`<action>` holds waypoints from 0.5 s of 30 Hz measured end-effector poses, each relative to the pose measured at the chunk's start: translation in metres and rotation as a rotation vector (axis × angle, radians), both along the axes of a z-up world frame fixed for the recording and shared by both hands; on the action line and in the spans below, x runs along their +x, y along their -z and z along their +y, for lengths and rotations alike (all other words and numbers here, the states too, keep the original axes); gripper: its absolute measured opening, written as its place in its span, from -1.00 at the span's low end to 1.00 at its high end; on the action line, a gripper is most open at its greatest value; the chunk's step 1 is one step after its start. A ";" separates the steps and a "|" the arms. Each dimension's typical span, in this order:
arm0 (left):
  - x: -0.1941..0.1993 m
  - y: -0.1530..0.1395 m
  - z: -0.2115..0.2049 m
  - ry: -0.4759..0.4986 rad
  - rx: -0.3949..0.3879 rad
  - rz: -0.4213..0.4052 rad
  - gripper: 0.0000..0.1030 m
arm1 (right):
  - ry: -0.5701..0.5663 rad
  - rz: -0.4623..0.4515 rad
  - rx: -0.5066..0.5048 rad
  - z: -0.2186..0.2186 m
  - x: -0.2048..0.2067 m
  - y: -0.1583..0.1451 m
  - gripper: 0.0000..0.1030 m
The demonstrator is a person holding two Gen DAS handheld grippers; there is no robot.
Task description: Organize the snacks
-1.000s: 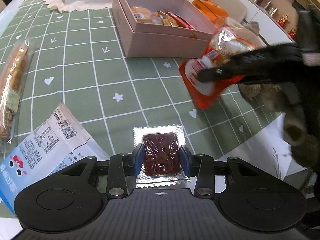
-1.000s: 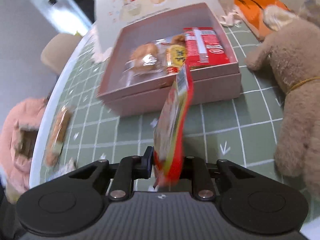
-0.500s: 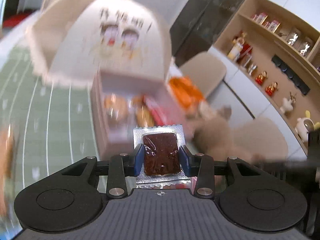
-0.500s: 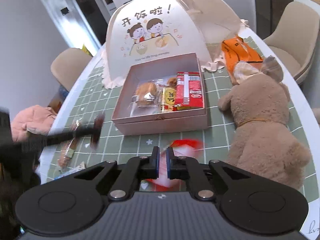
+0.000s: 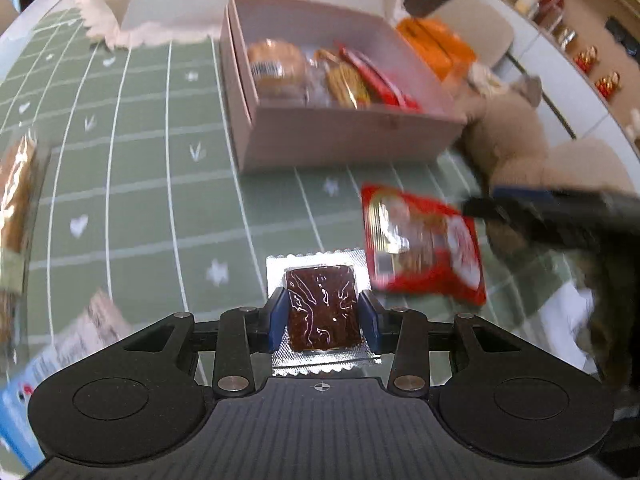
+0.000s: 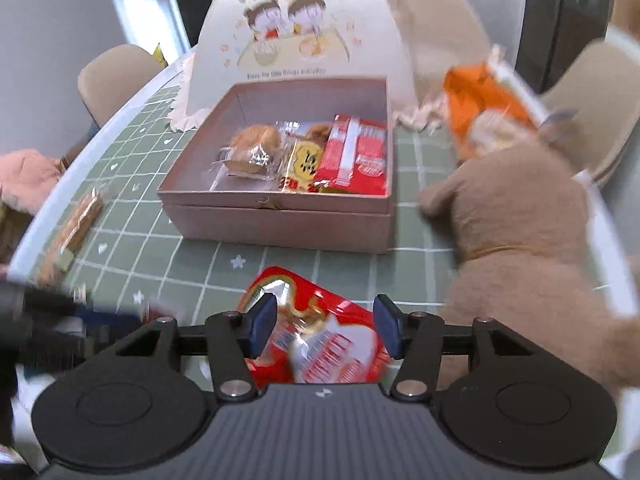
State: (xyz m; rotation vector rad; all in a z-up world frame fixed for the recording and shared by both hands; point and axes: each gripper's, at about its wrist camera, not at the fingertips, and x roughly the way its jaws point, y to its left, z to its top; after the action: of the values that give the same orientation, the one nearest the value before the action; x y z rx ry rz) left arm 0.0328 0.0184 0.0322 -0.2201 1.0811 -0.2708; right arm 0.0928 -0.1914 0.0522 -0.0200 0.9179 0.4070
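My left gripper (image 5: 322,322) is shut on a dark brown snack in a silver wrapper (image 5: 320,306), held above the green checked tablecloth. My right gripper (image 6: 323,330) is open, its jaws wide apart over a red snack bag (image 6: 316,340) that lies on the cloth below it; the bag also shows in the left wrist view (image 5: 424,246), with the right gripper's fingers (image 5: 520,210) just right of it. The pink box (image 6: 280,216) stands ahead with several snacks inside; it also shows in the left wrist view (image 5: 340,140).
A brown plush toy (image 6: 520,232) lies right of the box. An orange bag (image 6: 480,108) sits behind it. A white food cover (image 6: 296,40) stands behind the box. A long biscuit pack (image 6: 76,228) and a blue-white packet (image 5: 24,392) lie at the left.
My right gripper has opened and let go of the red bag, which now lies on the cloth. My left gripper swung up and back down, still holding the brown snack.
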 end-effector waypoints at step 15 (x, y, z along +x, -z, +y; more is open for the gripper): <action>-0.028 0.007 0.028 -0.038 0.035 0.014 -0.16 | -0.110 0.119 0.079 0.032 -0.014 0.041 0.46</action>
State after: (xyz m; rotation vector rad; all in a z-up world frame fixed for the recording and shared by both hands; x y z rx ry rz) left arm 0.0053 0.0467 0.0250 -0.2109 1.0940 -0.2165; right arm 0.0785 -0.1599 0.0116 0.0268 1.0207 0.5507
